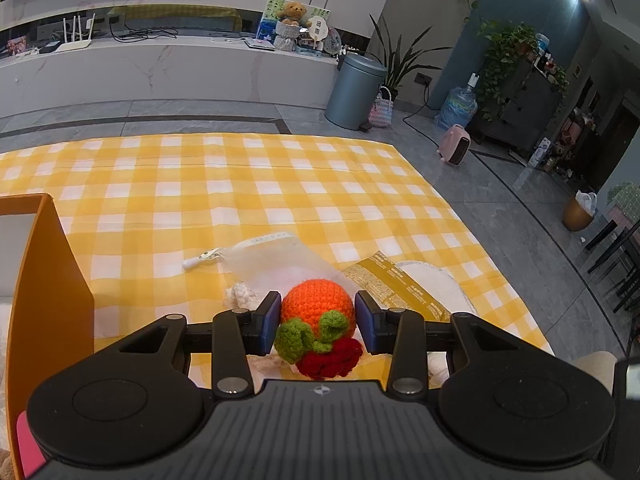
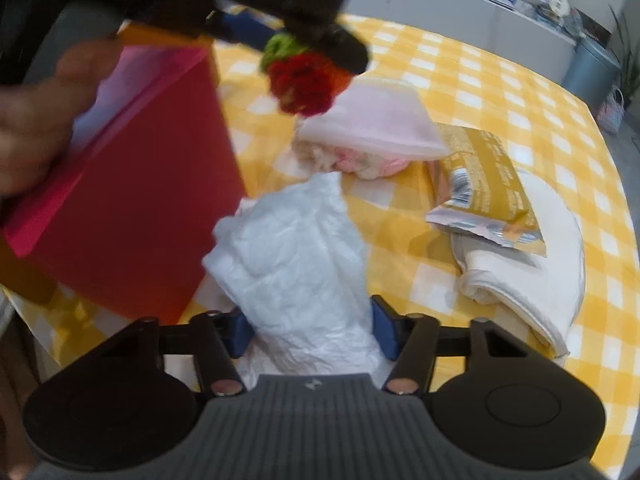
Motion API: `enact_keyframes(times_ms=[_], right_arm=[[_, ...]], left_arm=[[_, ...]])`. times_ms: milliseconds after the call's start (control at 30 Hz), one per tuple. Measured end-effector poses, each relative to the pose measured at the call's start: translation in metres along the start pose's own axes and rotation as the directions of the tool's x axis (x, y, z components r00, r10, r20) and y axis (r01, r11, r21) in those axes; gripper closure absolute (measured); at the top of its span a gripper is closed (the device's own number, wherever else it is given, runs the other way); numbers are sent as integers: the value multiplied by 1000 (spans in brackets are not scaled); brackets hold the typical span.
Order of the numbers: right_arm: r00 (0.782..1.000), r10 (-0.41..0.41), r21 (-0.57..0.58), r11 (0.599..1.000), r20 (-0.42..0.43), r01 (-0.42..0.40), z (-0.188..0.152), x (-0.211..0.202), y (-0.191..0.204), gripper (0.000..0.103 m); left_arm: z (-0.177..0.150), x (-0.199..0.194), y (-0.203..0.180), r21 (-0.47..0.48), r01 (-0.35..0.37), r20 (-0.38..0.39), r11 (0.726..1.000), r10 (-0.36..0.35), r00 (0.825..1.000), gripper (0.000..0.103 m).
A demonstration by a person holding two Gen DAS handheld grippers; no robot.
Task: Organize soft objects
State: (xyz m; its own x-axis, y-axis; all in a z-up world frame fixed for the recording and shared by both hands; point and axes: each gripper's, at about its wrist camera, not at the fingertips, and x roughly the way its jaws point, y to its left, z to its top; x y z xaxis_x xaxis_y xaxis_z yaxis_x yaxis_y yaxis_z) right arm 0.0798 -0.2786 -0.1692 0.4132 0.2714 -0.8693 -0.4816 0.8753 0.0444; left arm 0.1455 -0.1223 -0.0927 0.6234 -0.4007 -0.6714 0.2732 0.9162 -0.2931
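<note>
Clearly the left gripper [image 1: 316, 322] grasped the crocheted orange [image 1: 318, 306] between its fingers — best carried gently over the orange box [image 1: 48, 272]; the right gripper [image 2: 312, 330] clenched a white plastic bag [image 2: 292, 248].

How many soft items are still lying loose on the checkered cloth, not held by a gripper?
3: the mesh pouch at center, the mustard packet to its right, and the folded white towel under that packet. The box may hide more.
</note>
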Motion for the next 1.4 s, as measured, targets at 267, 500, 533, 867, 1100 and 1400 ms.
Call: enact_keyframes(times_ms=[267,500,533,867,1100,1400], right_arm=[[979,142,227,958,149,-173,-8,-13,-47,72],[948,152,341,907,280,-246,-17,-35,-82,77],[946,149,346,905,287,-247,-16,-36,-82,78],[906,208,311,891,369,-332,-15,-50,-78,80],[872,200,311,879,446,-361,-5,-72,-67,83],[760,141,268,882,634,-387,17,-153,-40,84]], left_arm=[[-2,-2,-5,57,31,1,998,-31,1000,57],[-11,-18,-26,170,87,64,982,-99,993,57],[-12,-21,-26,151,106,66,983,-117,991,58],[-15,-82,-33,156,28,239,987,-66,969,57],[-10,-142,-6,97,-66,301,993,34,953,57],[-14,-227,54,-52,-275,487,960,265,832,57]])
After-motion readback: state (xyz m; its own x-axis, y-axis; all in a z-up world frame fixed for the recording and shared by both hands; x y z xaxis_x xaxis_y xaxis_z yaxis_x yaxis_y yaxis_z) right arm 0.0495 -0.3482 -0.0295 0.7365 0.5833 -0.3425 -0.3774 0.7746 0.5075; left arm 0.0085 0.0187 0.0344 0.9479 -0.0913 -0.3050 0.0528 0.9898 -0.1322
